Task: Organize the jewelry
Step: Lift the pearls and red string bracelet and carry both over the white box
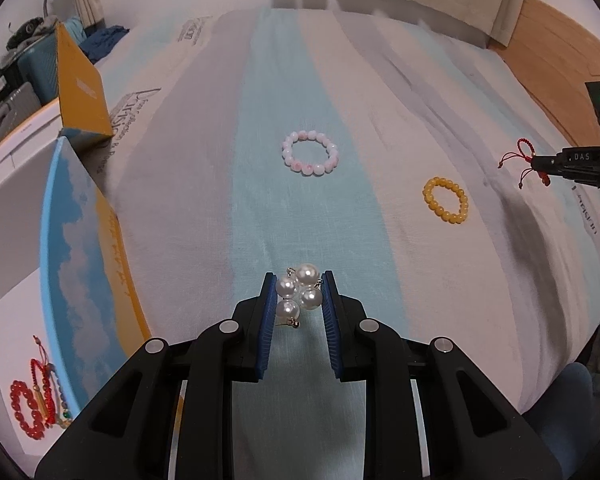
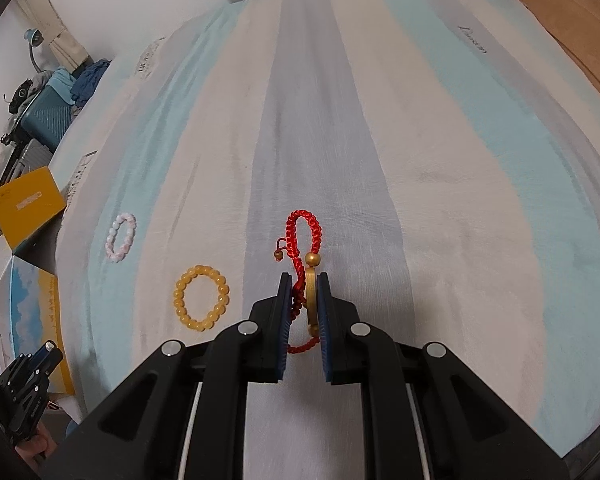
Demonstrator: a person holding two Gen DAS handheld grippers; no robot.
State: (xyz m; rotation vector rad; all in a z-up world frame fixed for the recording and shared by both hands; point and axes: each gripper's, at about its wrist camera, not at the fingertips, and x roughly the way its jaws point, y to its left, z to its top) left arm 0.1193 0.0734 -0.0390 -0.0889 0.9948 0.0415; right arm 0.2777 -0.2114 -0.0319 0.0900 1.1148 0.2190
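My left gripper (image 1: 298,282) is shut on a cluster of white pearl earrings (image 1: 298,290) just above the striped bedsheet. My right gripper (image 2: 304,280) is shut on a red braided cord bracelet (image 2: 302,232) with a gold charm; it also shows in the left wrist view (image 1: 524,160), held up at the far right. A pink bead bracelet (image 1: 310,153) (image 2: 121,237) and a yellow bead bracelet (image 1: 446,199) (image 2: 202,298) lie on the sheet. An open white box (image 1: 16,320) at the left holds red bead and cord bracelets (image 1: 32,400).
The box's blue-and-yellow lid (image 1: 84,280) stands on edge beside it. A yellow box (image 1: 80,88) (image 2: 26,204) lies further back at the bed's left edge. Suitcases (image 2: 44,120) and clothes are beyond. Wooden floor (image 1: 548,60) is to the right.
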